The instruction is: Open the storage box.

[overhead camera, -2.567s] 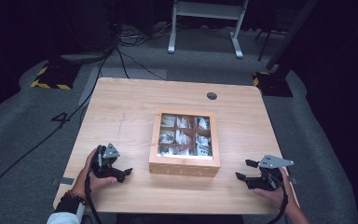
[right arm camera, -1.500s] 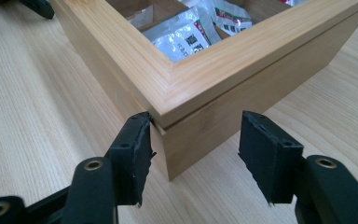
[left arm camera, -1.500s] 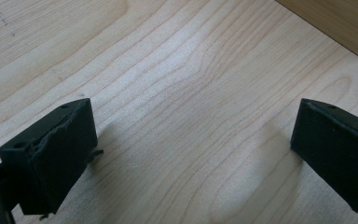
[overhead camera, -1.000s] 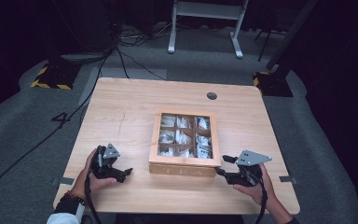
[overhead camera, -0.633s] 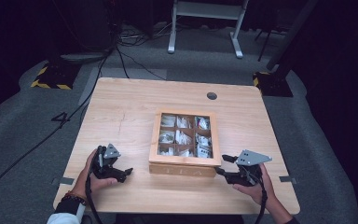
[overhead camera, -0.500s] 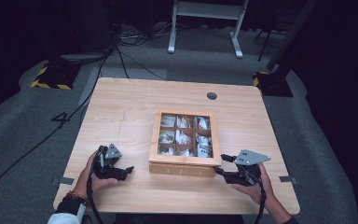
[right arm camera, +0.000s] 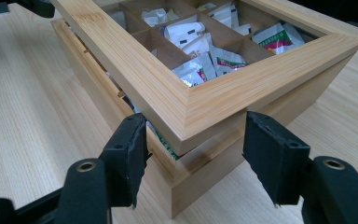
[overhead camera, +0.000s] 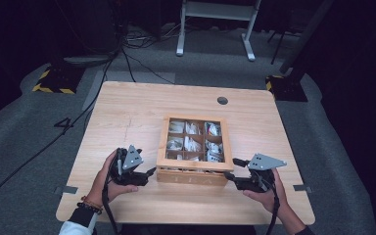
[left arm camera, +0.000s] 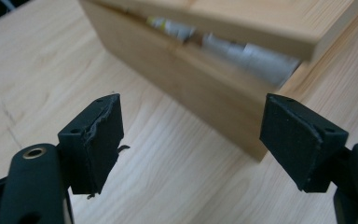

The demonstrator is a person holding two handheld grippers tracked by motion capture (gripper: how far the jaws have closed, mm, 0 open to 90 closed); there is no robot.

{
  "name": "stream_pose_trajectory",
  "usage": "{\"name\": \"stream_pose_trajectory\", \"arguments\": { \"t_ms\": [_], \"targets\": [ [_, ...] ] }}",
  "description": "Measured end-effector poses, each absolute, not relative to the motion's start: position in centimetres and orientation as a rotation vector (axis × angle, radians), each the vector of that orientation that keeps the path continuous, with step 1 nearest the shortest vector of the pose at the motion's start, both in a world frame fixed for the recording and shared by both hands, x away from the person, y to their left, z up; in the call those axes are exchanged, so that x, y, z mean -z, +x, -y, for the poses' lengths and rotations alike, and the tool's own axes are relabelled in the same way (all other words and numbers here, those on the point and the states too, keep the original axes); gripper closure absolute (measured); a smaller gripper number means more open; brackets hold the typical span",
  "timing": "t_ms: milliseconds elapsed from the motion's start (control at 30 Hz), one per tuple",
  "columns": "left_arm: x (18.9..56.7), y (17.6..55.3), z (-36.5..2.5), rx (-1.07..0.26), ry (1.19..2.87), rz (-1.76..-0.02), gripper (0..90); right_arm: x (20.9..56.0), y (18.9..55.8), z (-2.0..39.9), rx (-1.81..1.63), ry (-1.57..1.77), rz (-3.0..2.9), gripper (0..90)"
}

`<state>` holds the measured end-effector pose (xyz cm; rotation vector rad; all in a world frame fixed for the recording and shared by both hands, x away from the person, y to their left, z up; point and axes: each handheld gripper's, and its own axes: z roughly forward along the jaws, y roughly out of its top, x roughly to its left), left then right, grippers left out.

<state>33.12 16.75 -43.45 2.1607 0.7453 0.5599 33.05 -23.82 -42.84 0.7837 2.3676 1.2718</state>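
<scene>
The wooden box [overhead camera: 194, 149] sits near the front edge of the table [overhead camera: 127, 105]. Its lid [right arm camera: 200, 100] is now lifted a little. The right gripper [right arm camera: 193, 156] has its jaws apart around the lid's corner. The left gripper [overhead camera: 144, 172] has moved up to the box, its jaws apart and empty after just closing partway. Opening has begun

Sitting on one desk [overhead camera: 127, 117], one wooden box [overhead camera: 194, 174], showing nine compartments under one framed lid [right arm camera: 168, 93], holding many sachets [overhead camera: 192, 143], flanked by two tongs, left tongs [overhead camera: 144, 172], right tongs [overhead camera: 231, 171]

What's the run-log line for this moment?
phase: opening box | lid: lifted ajar | right gripper: straddles lid corner | left gripper: open beside box
</scene>
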Motion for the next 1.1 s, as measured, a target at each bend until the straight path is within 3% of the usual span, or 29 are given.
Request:
{"name": "stream_pose_trajectory", "arguments": {
  "t_ms": [600,1100],
  "targets": [
    [40.9,33.0,-13.9,-0.668,2.141,-0.569,22.6,41.7,33.2,24.0,-1.342,0.804,-2.314,39.8],
    [40.2,33.6,-13.3,-0.678,2.135,-0.501,30.5,41.1,33.5,23.9,-1.375,0.826,-2.268,38.4]
  ]
}}
